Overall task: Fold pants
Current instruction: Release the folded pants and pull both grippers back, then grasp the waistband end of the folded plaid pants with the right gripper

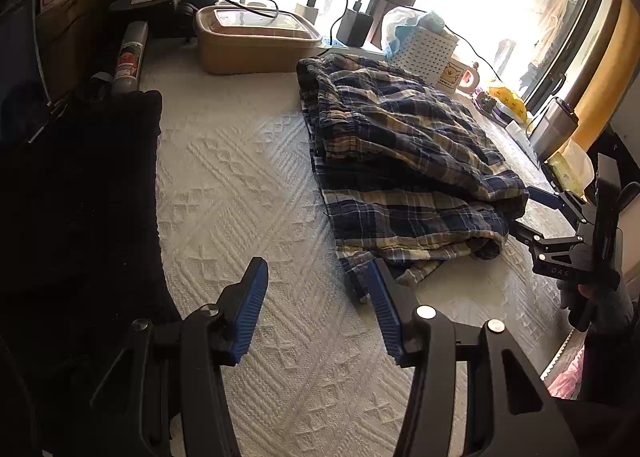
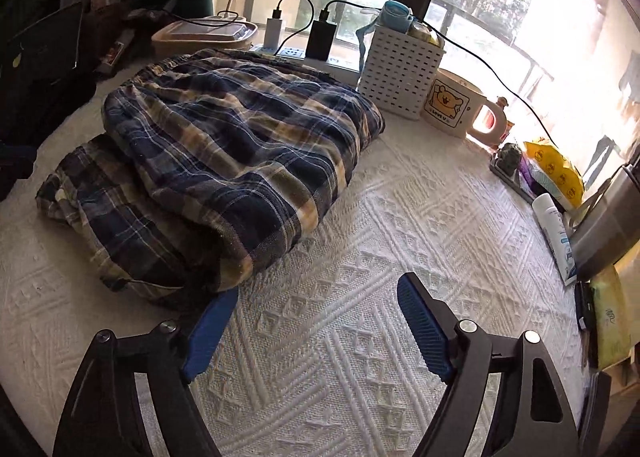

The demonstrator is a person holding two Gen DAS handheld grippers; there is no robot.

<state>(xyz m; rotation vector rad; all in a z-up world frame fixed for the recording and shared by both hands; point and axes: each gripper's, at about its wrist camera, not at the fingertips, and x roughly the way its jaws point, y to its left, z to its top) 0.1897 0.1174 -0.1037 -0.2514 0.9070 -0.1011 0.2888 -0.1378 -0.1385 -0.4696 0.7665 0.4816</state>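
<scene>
The plaid pants (image 1: 404, 161) lie folded in a thick bundle on the white textured cloth (image 1: 248, 217); they also show in the right wrist view (image 2: 224, 161). My left gripper (image 1: 316, 277) is open and empty, just in front of the bundle's near corner, its right finger beside the loose hem. My right gripper (image 2: 316, 297) is open and empty, its left finger tip at the bundle's near edge. The right gripper also shows at the bundle's right side in the left wrist view (image 1: 532, 213).
A brown lidded box (image 1: 252, 41), chargers with cables (image 2: 318, 39), a white perforated basket (image 2: 400, 69) and a bear mug (image 2: 452, 107) line the window side. A steel flask (image 2: 608, 225), tube and packets sit at the right. A black cloth (image 1: 80, 197) lies at the left.
</scene>
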